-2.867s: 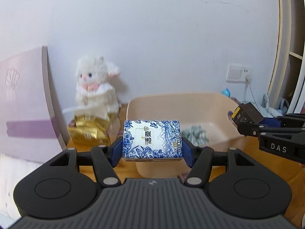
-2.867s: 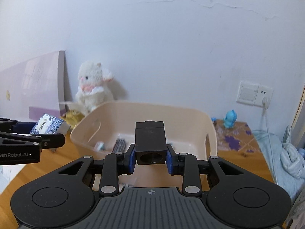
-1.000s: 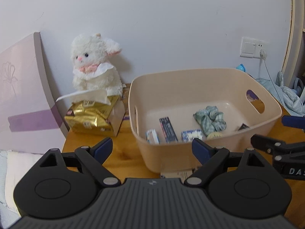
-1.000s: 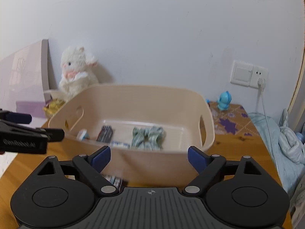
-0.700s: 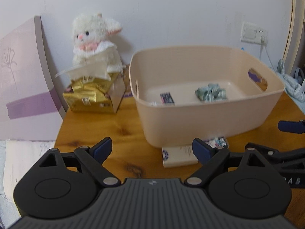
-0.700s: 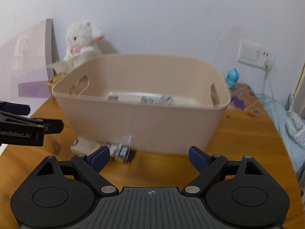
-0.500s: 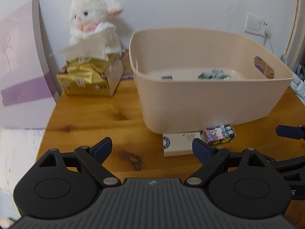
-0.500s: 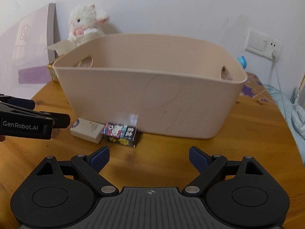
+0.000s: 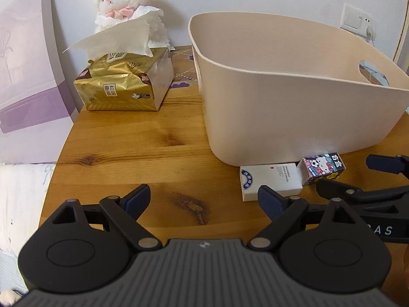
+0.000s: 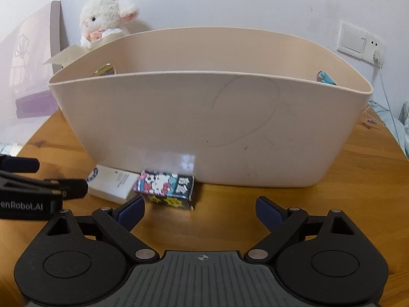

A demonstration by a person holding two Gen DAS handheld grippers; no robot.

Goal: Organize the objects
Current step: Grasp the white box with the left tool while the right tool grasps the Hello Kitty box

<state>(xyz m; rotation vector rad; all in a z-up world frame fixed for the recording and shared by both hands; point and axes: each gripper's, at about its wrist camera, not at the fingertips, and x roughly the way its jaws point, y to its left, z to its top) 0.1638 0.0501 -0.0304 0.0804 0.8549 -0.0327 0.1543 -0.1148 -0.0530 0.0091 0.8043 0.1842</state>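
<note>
Both tools, left (image 9: pixel 203 198) and right (image 10: pixel 199 208), hover spread wide and empty above the worktop (image 9: pixel 133 143), the white box (image 9: pixel 271 180) and cartoon box (image 10: pixel 165 188) lying just ahead against the beige bin (image 10: pixel 204 128).

Both views are taken low over the desk (image 9: pixel 127 148), aimed at the wall. The beige bin (image 10: pixel 204 128) is seen close and head-on from the right wrist, off to the right from the left. The cartoon box (image 9: pixel 323 165) and white box (image 10: pixel 112 181) are shared.
</note>
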